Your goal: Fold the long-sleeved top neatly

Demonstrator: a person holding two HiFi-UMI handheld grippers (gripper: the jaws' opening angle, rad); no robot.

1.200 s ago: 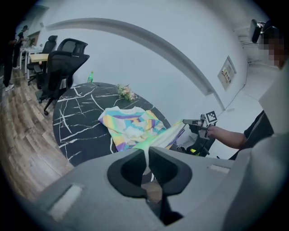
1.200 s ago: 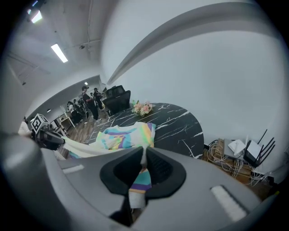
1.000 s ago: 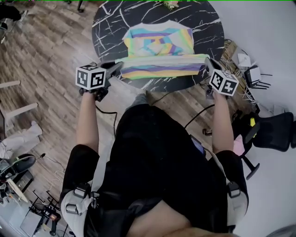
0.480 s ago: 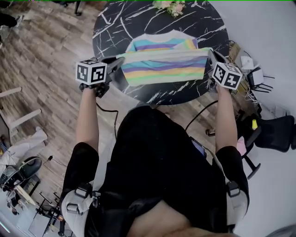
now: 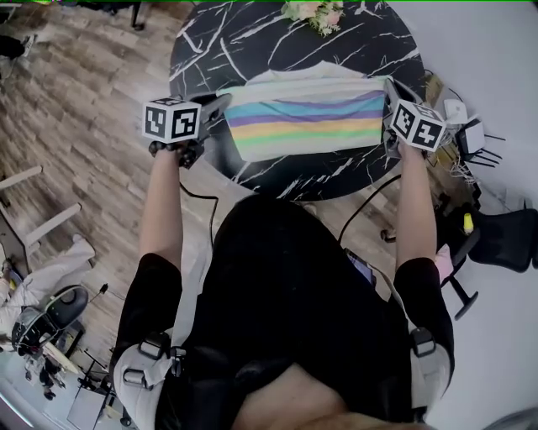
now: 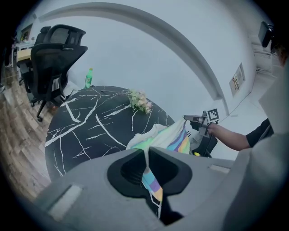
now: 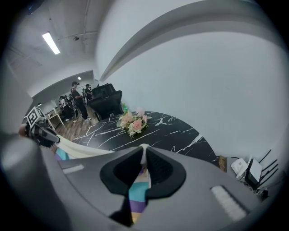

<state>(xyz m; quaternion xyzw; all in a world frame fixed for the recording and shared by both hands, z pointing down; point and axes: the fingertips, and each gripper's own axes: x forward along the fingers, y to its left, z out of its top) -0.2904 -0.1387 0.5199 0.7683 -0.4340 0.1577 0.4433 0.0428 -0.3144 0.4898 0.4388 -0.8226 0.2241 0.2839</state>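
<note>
Soft striped top point(image 5: 307, 126) has swung forward over the round marbled table point(image 5: 252, 42).

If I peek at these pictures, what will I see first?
The rainbow-striped top jumps out first, stretched between the left hand-held gripper and the right hand-held gripper, each pinching one end over the round black table with white veins. A small bunch of pink flowers sits at the table's far edge.
</note>
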